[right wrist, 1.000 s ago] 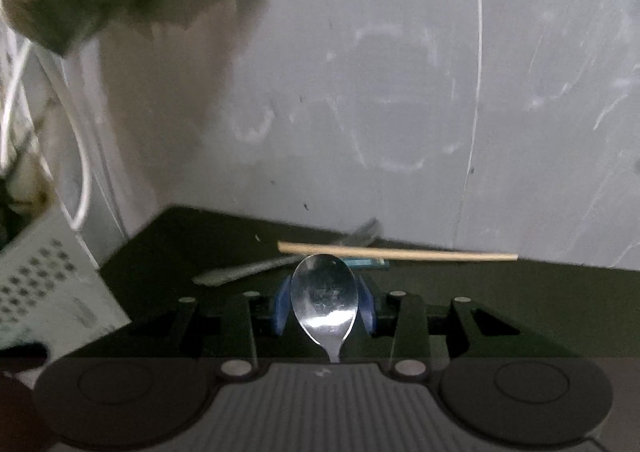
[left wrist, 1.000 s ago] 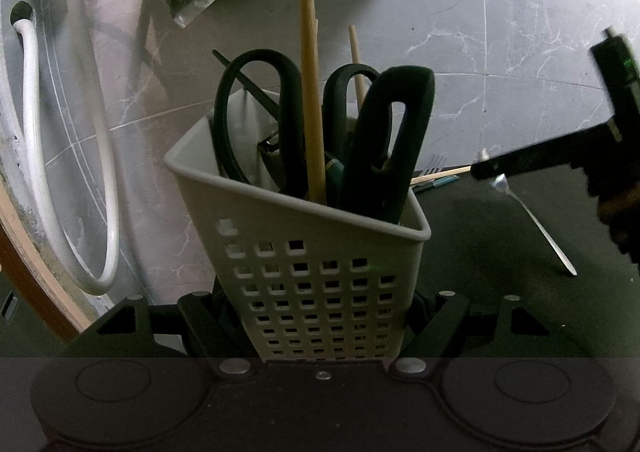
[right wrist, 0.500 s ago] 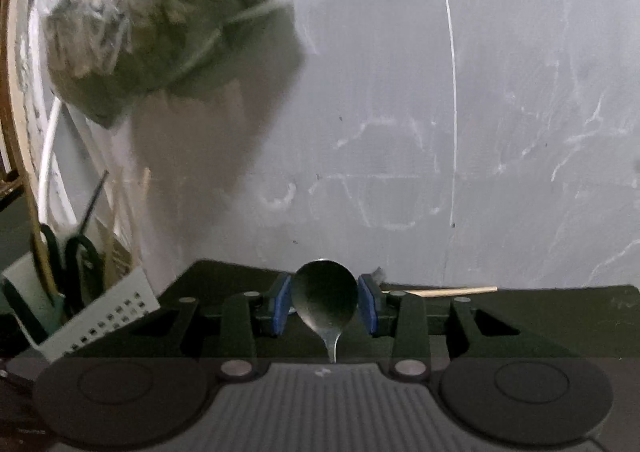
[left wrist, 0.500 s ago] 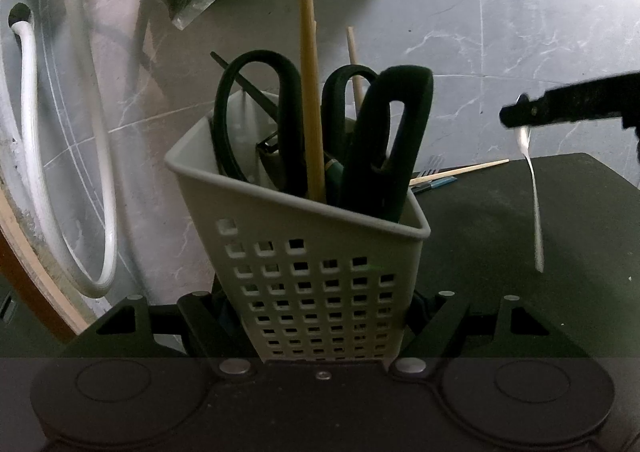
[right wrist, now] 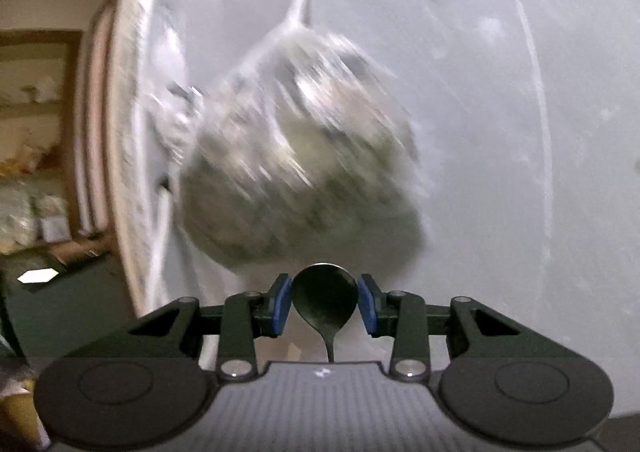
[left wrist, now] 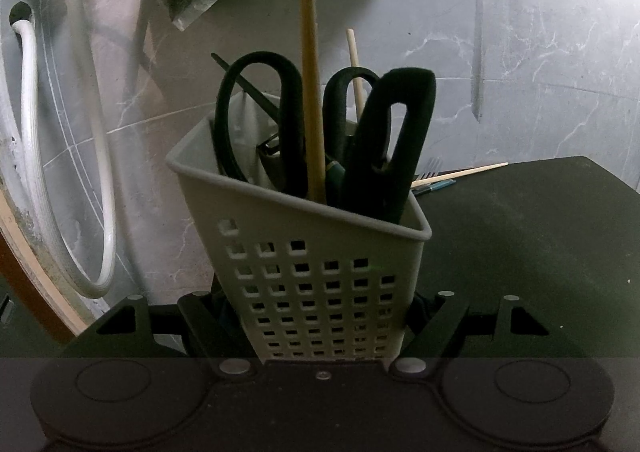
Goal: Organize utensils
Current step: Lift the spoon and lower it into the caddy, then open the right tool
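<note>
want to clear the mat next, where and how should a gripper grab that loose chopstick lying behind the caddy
Grip the chopstick near its free right end, coming down from above with fingers across its width. It lies flat on the dark mat, and its left end runs beside a fork behind the caddy.

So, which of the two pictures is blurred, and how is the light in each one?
Right wrist view: the hanging bag and the wall are streaked by motion blur, while the spoon between the blue pads stays sharp but dark. Left wrist view: dim but sharp on the basket and scissors; only the spoon handle at the top is smeared; fisheye bends the hose.
</note>
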Tool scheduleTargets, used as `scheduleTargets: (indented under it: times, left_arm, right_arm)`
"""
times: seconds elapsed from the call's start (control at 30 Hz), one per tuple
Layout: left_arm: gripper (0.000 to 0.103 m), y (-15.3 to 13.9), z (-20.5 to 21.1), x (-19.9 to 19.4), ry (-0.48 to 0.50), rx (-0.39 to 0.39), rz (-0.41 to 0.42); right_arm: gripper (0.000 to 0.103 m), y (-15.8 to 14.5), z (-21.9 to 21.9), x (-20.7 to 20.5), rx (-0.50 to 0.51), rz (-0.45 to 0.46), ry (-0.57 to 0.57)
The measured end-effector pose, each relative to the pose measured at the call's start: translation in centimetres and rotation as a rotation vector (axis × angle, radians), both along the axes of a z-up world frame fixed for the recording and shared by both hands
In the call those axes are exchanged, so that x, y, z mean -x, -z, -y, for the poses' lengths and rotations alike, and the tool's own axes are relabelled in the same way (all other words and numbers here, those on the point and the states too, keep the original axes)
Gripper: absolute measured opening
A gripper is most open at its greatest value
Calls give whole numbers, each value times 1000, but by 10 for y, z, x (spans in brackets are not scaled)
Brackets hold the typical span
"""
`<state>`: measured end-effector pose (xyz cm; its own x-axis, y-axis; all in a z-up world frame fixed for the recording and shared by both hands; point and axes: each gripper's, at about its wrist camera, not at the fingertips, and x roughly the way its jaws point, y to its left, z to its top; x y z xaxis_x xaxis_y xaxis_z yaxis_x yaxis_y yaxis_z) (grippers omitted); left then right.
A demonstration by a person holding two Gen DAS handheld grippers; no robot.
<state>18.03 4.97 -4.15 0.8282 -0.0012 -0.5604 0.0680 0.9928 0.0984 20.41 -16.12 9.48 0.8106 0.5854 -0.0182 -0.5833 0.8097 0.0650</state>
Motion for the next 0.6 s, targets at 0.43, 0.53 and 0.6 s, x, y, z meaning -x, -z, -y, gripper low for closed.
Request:
scheduleTargets:
  times: [0.43, 0.53, 0.6]
  left_arm:
    - [78, -1, 0, 1, -3, 5, 3]
    - [78, -1, -1, 1, -4, 6, 4]
    - [78, 0, -1, 1, -4, 7, 4]
  right_arm:
    - [40, -6, -20, 5, -110, -24, -212]
    - [40, 6, -24, 2, -107, -64, -220]
    - [40, 13, -27, 1, -103, -81, -224]
